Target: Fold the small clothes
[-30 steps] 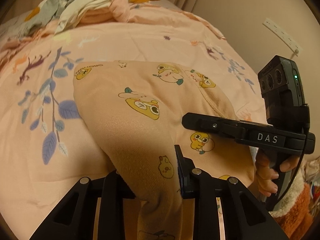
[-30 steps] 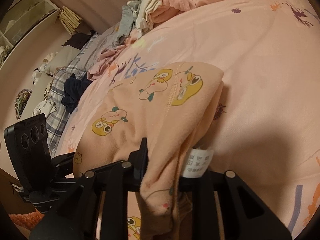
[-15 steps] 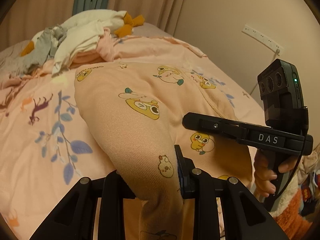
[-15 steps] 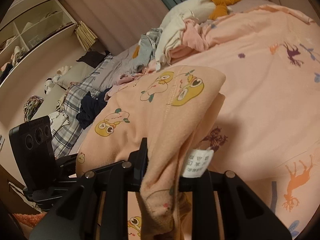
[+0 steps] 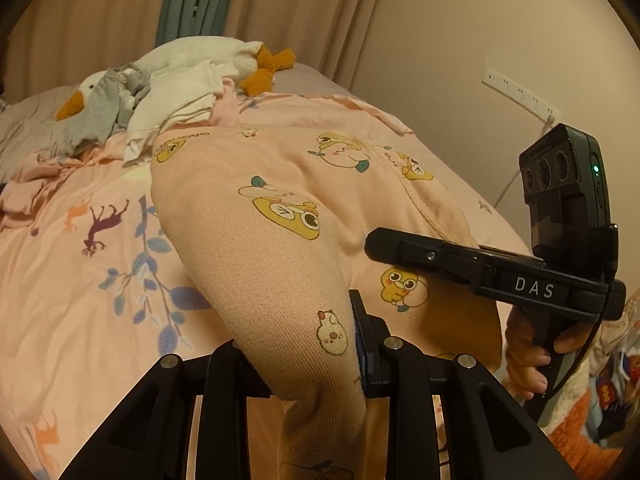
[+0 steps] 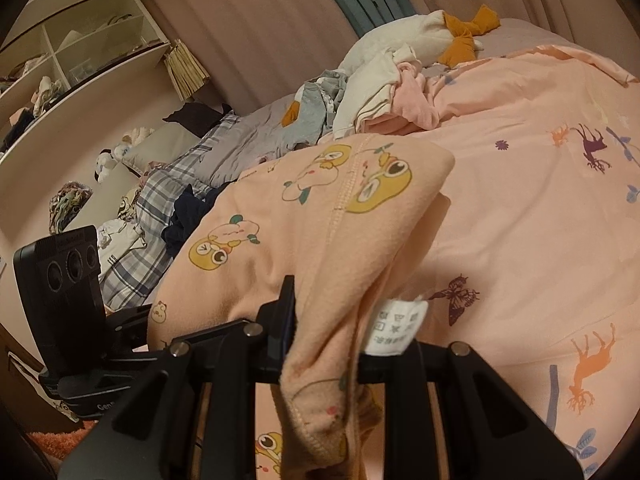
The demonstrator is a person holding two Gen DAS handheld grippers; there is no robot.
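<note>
1. The left gripper is clamped on a bunched fold of the peach cartoon-print baby garment; cloth fills the gap between its jaws and hangs below them.
2. The right gripper is clamped on another edge of the same garment, with the white care label dangling just beside its right jaw.
3. The garment stretches forward from both grippers and is held up above the pink animal-print duvet.
4. In the left wrist view, the right gripper sits to the right of the left one, its handle held by the person's hand.
5. Far ahead of both grippers, a plush goose lies under a heap of loose clothes.
6. Left of the right gripper, beyond the bed, stands a white shelf unit.
</note>
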